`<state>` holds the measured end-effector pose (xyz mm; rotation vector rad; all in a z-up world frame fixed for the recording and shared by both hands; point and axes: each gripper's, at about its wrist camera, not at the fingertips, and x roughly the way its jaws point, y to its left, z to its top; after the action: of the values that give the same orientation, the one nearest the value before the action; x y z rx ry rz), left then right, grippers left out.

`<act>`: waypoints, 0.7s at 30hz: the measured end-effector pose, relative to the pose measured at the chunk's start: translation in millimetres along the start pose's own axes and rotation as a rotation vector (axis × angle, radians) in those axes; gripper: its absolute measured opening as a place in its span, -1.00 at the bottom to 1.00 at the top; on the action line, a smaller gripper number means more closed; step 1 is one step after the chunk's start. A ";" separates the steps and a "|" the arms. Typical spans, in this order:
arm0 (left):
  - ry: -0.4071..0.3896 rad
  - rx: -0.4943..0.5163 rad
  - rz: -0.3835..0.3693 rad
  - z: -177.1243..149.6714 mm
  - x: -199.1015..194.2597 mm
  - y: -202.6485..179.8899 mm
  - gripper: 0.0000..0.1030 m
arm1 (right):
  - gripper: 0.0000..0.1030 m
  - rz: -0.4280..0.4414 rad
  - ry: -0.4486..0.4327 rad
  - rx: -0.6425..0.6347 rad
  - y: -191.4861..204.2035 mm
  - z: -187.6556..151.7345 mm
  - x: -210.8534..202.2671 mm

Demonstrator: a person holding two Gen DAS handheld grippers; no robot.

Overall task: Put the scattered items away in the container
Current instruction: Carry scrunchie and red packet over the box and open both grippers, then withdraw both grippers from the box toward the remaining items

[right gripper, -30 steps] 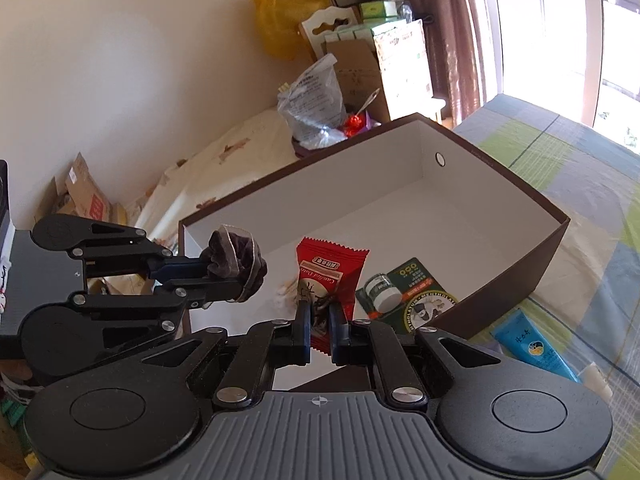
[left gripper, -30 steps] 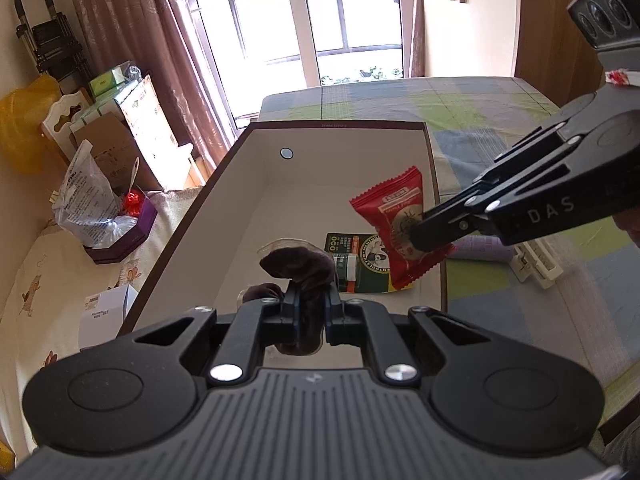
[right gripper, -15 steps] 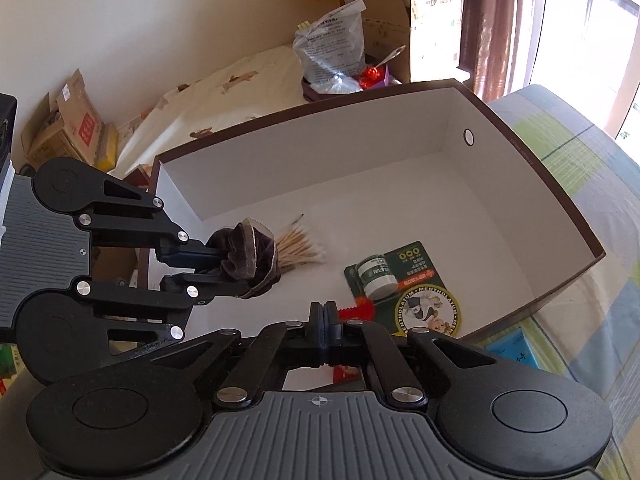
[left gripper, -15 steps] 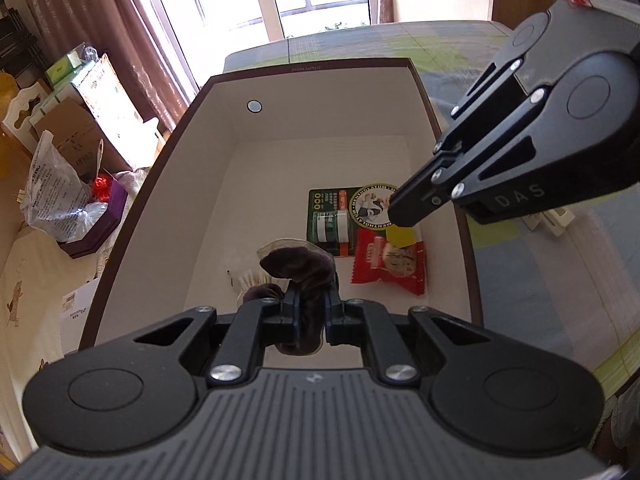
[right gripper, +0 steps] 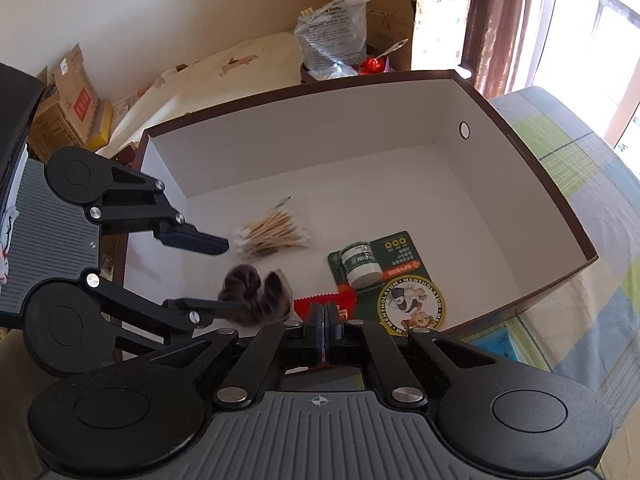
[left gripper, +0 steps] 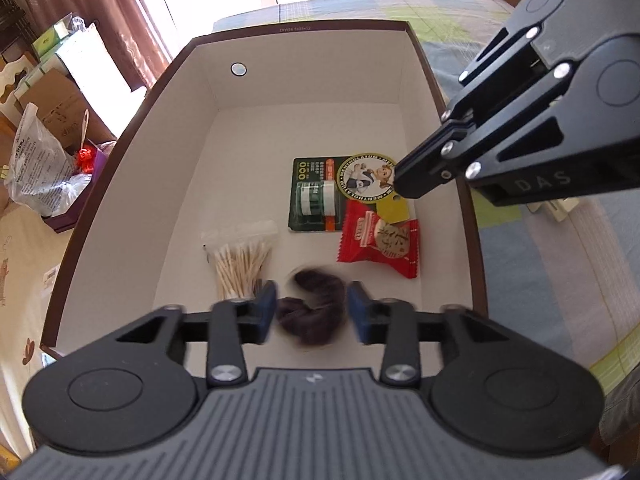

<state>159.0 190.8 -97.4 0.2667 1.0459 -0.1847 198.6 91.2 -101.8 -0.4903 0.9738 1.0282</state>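
While the left gripper (left gripper: 312,312) hangs over the near end of the brown box (left gripper: 444,92), its jaws stand wide apart, and the dark hair scrunchie (left gripper: 320,304) sits blurred between them, touching neither pad as far as the smear allows me to judge; it is probably dropping or just landed on the box floor. The right gripper (right gripper: 323,332) has its jaws pressed together on nothing, poised above the red snack packet (left gripper: 380,240), which lies flat in the box beside the green balm card (left gripper: 320,196). A bundle of cotton swabs (left gripper: 240,256) lies to the left of the scrunchie.

The step in hand looks like the release of the scrunchie into the container. From the right wrist view, a blue tube (right gripper: 494,344) lies outside the box on the checked bedspread (right gripper: 580,160), just beside the near wall. The next move likely calls for lifting both tools clear of the rim and sending the right one, opened, down to that tube.
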 end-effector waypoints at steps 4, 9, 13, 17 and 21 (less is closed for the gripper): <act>0.021 -0.008 0.012 3.7 -1.9 2.4 0.32 | -0.90 -0.031 0.014 -0.069 3.8 -0.3 3.5; 0.026 -0.015 0.008 7.0 -7.4 4.0 0.80 | -0.11 -0.040 0.007 -0.097 3.3 -3.3 5.8; 0.031 -0.002 0.033 7.4 -7.4 0.8 0.82 | 0.82 -0.064 -0.074 -0.122 6.8 -6.7 -4.1; 0.041 -0.005 0.034 7.6 -6.1 -0.2 0.84 | 0.82 -0.083 -0.056 -0.130 7.3 -7.2 -3.0; 0.044 -0.012 0.049 8.1 -7.1 -0.4 0.91 | 0.82 -0.095 -0.063 -0.120 6.4 -9.6 -5.5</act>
<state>162.2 188.2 -87.4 0.2861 1.0827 -0.1292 187.7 84.3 -101.4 -0.5949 0.8287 1.0140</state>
